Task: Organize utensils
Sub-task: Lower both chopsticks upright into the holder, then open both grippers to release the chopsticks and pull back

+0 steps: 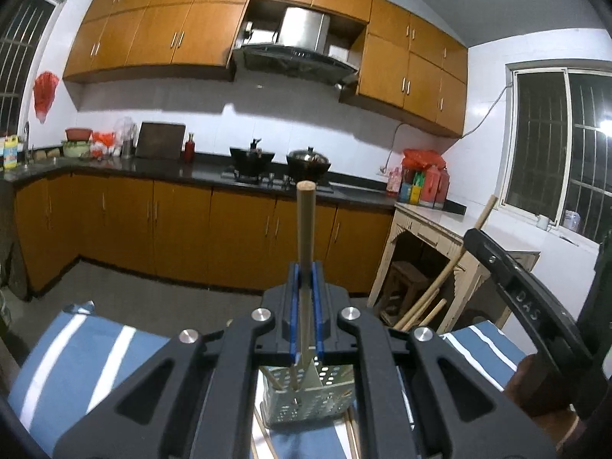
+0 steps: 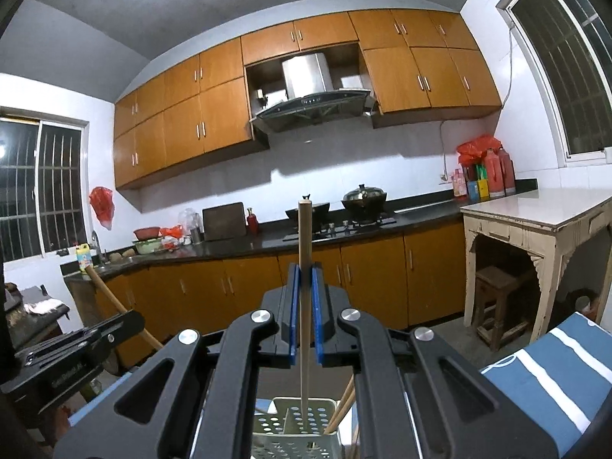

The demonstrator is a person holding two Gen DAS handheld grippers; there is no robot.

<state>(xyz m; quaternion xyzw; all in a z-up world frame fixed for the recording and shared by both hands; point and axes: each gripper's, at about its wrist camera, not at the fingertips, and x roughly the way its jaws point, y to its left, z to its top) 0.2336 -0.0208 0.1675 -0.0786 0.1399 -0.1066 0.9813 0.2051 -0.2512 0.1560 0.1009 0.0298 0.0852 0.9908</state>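
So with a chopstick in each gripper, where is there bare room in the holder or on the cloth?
In the perforated holder, the compartment left of the divider looks empty; the right one holds chopsticks at its right corner. The right gripper and left gripper each clamp a chopstick. The striped cloth shows bare on the holder's left; loose chopsticks crowd its base.

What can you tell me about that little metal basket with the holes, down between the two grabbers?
The basket is a small box of pale, perforated sheet metal, open at the top, with a divider wall inside. It stands upright on a blue cloth with white stripes. Wooden chopsticks lean in its right corner. The right gripper holds one chopstick upright with its lower end inside the basket; the left gripper holds another above it.
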